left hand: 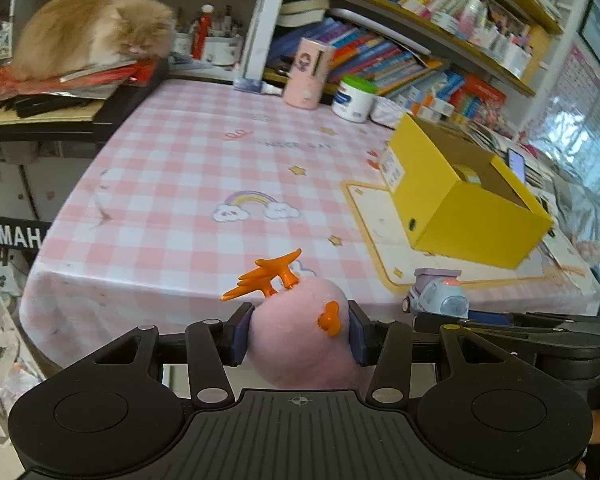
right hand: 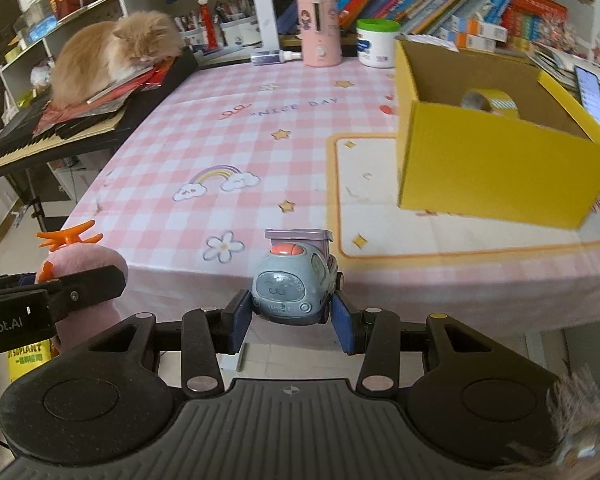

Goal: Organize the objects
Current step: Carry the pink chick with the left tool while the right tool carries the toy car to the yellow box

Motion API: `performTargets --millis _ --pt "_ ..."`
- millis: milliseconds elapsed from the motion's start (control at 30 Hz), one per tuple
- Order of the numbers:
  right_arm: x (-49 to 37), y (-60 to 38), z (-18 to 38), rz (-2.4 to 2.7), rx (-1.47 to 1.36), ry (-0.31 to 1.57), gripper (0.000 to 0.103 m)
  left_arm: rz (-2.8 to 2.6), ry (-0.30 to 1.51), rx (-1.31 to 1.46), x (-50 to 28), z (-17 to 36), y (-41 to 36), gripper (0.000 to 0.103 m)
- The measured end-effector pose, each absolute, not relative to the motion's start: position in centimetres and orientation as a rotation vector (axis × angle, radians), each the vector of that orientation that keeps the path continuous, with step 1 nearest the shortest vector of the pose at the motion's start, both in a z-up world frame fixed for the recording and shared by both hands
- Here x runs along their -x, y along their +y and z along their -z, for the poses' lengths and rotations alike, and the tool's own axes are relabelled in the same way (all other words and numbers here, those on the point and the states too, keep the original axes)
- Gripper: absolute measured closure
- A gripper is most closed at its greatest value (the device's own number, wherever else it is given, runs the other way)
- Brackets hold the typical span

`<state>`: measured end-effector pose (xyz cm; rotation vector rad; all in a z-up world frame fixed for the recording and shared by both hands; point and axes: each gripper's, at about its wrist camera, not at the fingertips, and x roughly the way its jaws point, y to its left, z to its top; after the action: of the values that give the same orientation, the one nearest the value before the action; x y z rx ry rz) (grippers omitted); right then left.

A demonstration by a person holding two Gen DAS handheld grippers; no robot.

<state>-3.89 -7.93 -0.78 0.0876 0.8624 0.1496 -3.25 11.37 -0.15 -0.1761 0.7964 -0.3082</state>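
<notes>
Though blurred, tongs (right hand: 292, 318) clamping toy car (right hand: 294, 286).

plush toy (left hand: 296, 336): fuzzy cloth | toy car (right hand: 294, 286): glossy plastic | box (right hand: 496, 168): matt cardboard

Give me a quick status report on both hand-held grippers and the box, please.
Left hand-held gripper shut on pink plush toy. Right hand-held gripper shut on toy car. Yellow box open, tape roll inside. Path across the table clear.

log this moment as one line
left hand-held gripper: holds pink plush | right hand-held gripper: holds toy car | yellow box: open, on table
</notes>
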Motion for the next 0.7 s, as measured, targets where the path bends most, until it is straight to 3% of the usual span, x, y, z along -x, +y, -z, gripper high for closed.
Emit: performTargets --millis 700 --pt "7.3 -13.5 1.1 0.023 -0.176 0.863 0.062 0.47 0.809 0.099 2.5 0.1 5.5 0.057"
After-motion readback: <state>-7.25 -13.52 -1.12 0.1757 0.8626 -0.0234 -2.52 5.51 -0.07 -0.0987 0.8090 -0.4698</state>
